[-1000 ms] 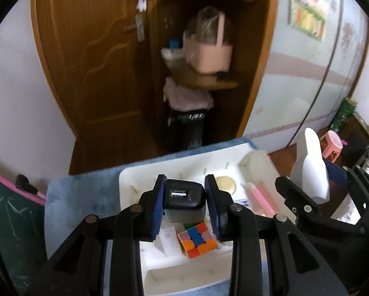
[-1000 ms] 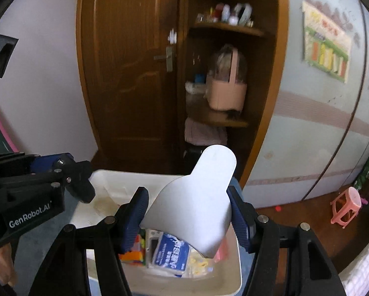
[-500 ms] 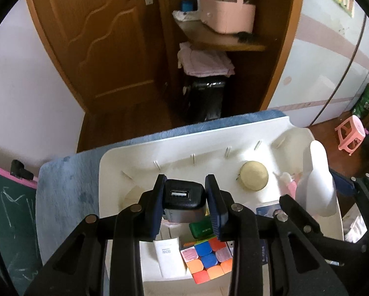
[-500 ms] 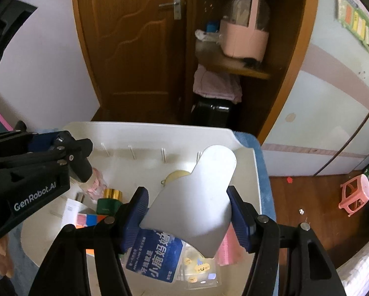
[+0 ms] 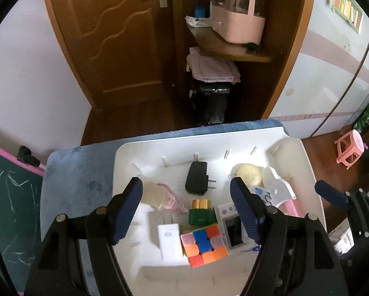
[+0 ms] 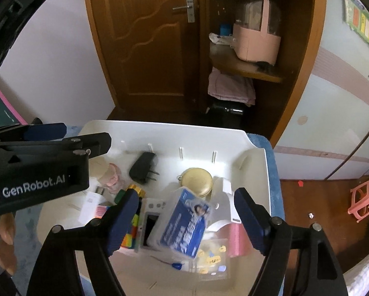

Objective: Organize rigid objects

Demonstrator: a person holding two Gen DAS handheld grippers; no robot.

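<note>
**Both your grippers open over the white bin**

Under both of your tools lies a blue plush mat [image 5: 80,172], and on it stands the large white plastic bin with slotted walls [image 5: 234,135], holding everything you are sorting.

Your left gripper [image 5: 187,207] hangs above the bin's middle. Its jaws have just been opening and now stand wide apart, with nothing between the pads. Your right gripper [image 6: 184,218] hangs over the bin's right half; its jaws have also just been opening and stand wide, gripping nothing.

The white plastic scoop-shaped piece [image 6: 225,197] lies on the bin floor at the right, just beside the round cream-coloured case [image 6: 196,178], and partly under a clear plastic box with a blue printed label [image 6: 184,224]. A pink ribbed block [image 6: 235,239] lies along the right wall.

The black wall charger with two metal prongs [image 5: 196,177] lies flat near the far wall, prongs pointing right, apart from the rest. Nearer you sit a multicoloured puzzle cube [image 5: 203,244], a white rectangular charger [image 5: 169,240] touching its left side, and a small green block with a gold cap [image 5: 201,212] just behind the cube. A white device with a dark screen [image 5: 231,227] lies to the cube's right.
</note>
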